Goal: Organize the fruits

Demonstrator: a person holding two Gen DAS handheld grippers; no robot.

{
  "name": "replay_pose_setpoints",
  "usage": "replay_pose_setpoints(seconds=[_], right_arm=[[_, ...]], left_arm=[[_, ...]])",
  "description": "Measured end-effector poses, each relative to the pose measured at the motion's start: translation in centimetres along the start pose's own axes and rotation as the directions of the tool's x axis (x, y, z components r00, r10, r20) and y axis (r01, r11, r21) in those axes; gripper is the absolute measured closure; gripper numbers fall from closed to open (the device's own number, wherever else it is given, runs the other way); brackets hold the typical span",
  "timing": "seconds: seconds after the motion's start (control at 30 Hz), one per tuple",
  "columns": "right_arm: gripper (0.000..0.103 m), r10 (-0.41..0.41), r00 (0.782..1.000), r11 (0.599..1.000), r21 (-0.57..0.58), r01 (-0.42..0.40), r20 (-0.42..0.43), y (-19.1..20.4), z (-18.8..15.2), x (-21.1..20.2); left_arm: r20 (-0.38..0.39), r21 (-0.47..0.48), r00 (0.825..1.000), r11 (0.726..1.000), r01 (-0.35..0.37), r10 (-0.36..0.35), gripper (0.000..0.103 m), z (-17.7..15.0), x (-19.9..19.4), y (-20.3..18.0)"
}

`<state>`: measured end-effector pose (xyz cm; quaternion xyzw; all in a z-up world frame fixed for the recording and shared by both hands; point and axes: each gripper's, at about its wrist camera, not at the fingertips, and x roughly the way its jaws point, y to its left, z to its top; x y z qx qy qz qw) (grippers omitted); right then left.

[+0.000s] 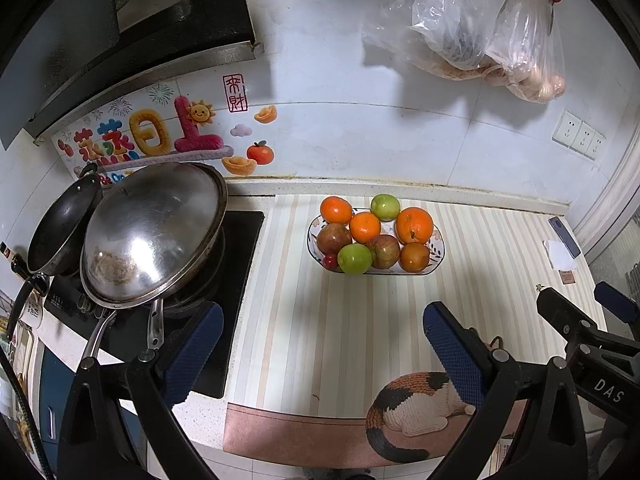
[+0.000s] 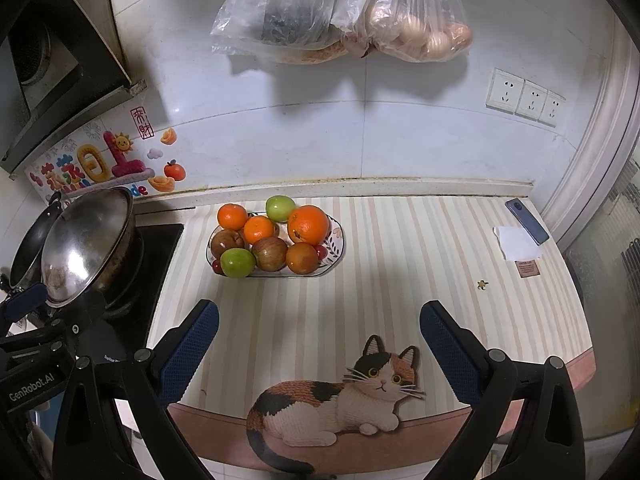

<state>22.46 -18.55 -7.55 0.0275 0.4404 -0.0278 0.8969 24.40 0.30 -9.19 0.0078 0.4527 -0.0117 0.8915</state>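
- Far left, a wok (image 1: 64, 226) leans beside a domed steel lid (image 1: 154, 232) that covers a pan on the black hob (image 1: 240, 240).
- Behind them, a colourful sticker (image 1: 152, 134) is stuck to the white wall.
- The left gripper (image 1: 322, 354) hovers low over the striped mat (image 1: 304, 320), its blue-padded jaws spread wide and holding nothing.
- The plate (image 1: 438, 240) sits at the back of the mat, near the wall and just right of the hob; it is white with a dark rim and a leaf pattern.
- Fruit is heaped on it: an orange (image 1: 336, 210) at back left, a smaller orange (image 1: 364, 227) in the middle, and a big orange (image 1: 414, 225) at right.
- A green apple (image 1: 385, 207) sits at the back, another green apple (image 1: 354, 259) at the front.
- Two dull reddish fruits, one left (image 1: 334, 238) and one centre front (image 1: 384, 251), and a brownish-orange fruit (image 1: 414, 257) fill the rest; a small red fruit (image 1: 330, 261) peeps out at front left.
- A cat picture (image 2: 340, 396) lies on the mat's near edge.
- The right gripper (image 2: 319, 354) hangs above the cat, jaws likewise wide apart and empty, well short of the plate.
- Plastic bags (image 2: 340, 12) hang on the wall above.
- Right of them are wall sockets (image 2: 526, 98); below, a phone (image 2: 527, 221) and white paper (image 2: 516, 242) lie at the mat's far right.
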Motion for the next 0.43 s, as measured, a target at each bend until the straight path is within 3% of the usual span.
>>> replay_pose_setpoints(seconds=[0.43], right_arm=[[0.0,0.0,1.0,1.0,0.001,0.0,0.002,0.13,0.28,0.09]], left_arm=[[0.004,0.0,1.0,1.0,0.003,-0.003,0.0,0.15,-0.26,0.0]])
